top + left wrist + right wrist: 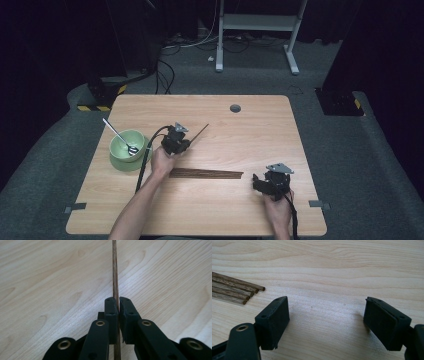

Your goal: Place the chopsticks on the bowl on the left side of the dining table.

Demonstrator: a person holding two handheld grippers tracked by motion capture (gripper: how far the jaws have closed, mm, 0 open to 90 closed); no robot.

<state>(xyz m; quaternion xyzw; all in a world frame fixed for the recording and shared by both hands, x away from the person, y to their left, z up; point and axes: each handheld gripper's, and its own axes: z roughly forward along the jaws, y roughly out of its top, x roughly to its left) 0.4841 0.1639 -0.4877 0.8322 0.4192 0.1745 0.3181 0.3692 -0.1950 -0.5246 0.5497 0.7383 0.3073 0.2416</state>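
My left gripper point(181, 141) is shut on a single dark wooden chopstick point(200, 132), which sticks out past it toward the table's far side. In the left gripper view the chopstick point(114, 270) runs straight up between the closed pads point(111, 308), above the table. A bundle of several chopsticks point(206, 173) lies flat in the middle of the table. My right gripper point(257, 182) rests at the right, open, jaws toward the bundle. In the right gripper view its fingers point(275, 317) stand wide apart with bare wood between, and the chopstick ends point(242, 291) lie at the left.
A green bowl point(123, 159) with a metal spoon point(120, 136) in it sits on the table's left side, beside my left forearm. A round grommet hole point(235, 108) marks the far edge. A white desk frame point(257, 30) stands on the floor beyond.
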